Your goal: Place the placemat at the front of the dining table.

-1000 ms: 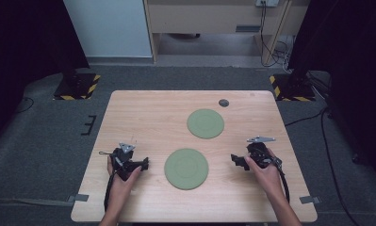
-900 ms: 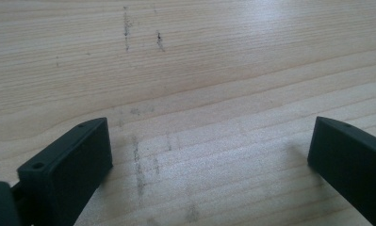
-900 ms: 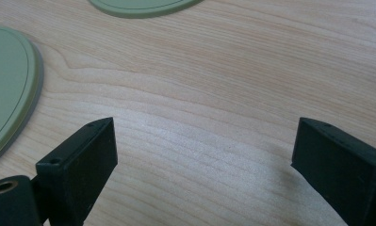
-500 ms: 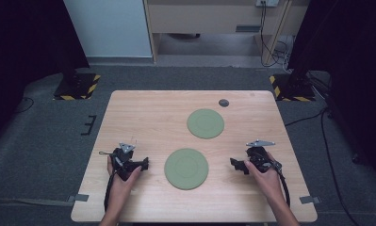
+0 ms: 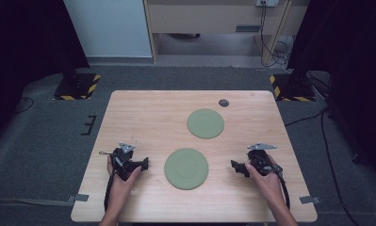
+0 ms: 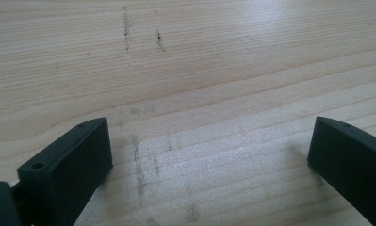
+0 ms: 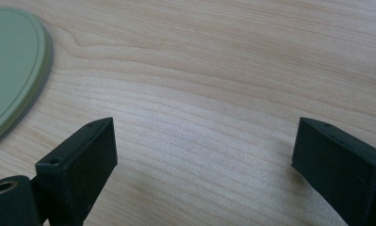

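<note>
near green disc [image 5: 186,168] between two wide-open grippers

A light wooden table [image 5: 143,117] carries two green round plates [image 5: 186,168] [image 5: 205,123] and a small dark disc [image 5: 224,102] near its far edge.

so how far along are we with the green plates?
Nothing looks done: the near plate and far plate lie flat and apart on the table. Left gripper and right gripper are open, flanking the near plate and touching neither. All handling is left.
</note>
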`<move>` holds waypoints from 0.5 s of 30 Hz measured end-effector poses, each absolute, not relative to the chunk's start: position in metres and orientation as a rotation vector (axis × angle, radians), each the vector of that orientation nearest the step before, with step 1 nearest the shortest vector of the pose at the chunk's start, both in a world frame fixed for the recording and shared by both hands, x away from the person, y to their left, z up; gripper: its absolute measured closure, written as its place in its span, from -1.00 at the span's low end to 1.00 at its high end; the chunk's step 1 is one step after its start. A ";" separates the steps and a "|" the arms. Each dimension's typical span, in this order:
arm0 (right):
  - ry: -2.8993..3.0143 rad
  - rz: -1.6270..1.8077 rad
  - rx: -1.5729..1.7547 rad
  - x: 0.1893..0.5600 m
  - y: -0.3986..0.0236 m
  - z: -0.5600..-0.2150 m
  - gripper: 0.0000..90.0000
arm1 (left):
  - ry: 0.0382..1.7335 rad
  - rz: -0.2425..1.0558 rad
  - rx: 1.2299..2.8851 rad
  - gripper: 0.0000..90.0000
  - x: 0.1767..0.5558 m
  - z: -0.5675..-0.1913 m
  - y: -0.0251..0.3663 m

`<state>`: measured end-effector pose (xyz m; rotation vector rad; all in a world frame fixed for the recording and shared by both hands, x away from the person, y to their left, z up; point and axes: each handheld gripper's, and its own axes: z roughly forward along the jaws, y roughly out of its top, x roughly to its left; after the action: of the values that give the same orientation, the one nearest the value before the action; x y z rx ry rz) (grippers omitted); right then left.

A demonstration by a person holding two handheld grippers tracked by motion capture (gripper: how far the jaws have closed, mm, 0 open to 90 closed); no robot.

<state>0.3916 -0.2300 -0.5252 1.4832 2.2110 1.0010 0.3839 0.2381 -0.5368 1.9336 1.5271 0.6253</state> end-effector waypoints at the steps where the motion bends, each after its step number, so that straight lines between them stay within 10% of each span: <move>1: 2.211 1.001 1.483 0.392 -0.230 -0.525 -0.84 | 1.527 0.625 1.934 -1.00 0.384 -0.537 0.238; 15: 2.157 0.959 1.465 0.388 -0.223 -0.534 -0.84 | 1.527 0.625 1.934 -1.00 0.384 -0.537 0.238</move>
<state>0.3884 -0.2226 -0.5341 1.4651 2.1570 0.9590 0.3839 0.2381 -0.5368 1.9336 1.5272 0.6254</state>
